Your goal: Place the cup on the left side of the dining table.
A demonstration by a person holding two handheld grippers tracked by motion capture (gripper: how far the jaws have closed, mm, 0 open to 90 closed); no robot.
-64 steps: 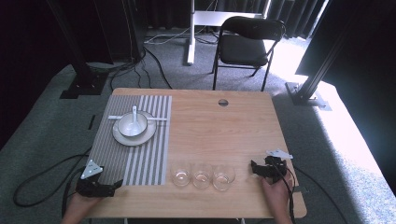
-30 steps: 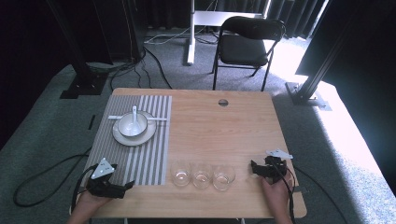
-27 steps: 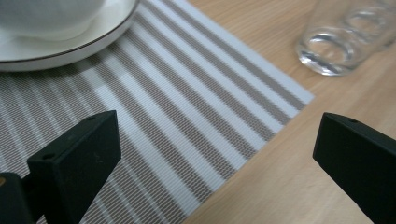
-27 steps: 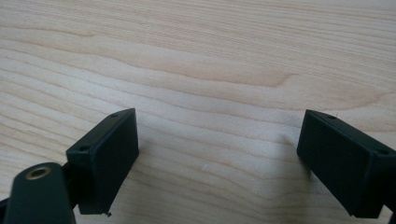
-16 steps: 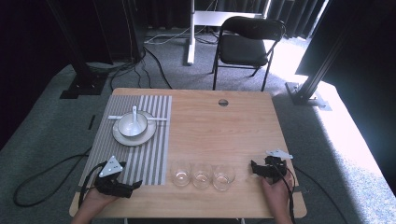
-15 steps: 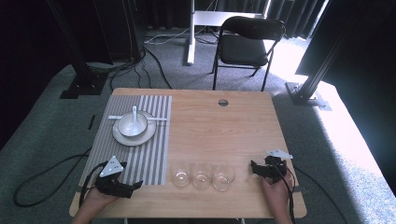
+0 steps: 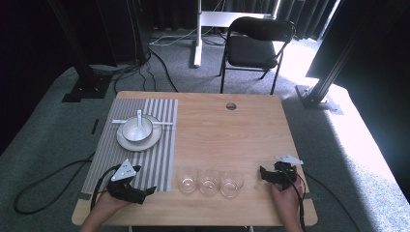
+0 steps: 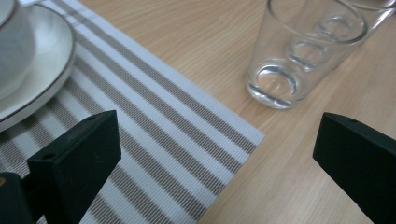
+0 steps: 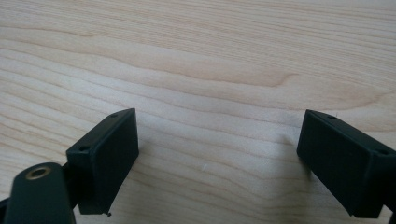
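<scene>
High view overhead, facing forward — gripper views low, close, table (image 7: 227,130) shared.

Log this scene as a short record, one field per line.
left gripper: open, over the near corner of the striped placemat, aimed at the glasses
right gripper: open, low over bare table
glasses: three empty in a row, nearest glass ahead of the left gripper
plate: on placemat, carrying bowl with spoon
</scene>
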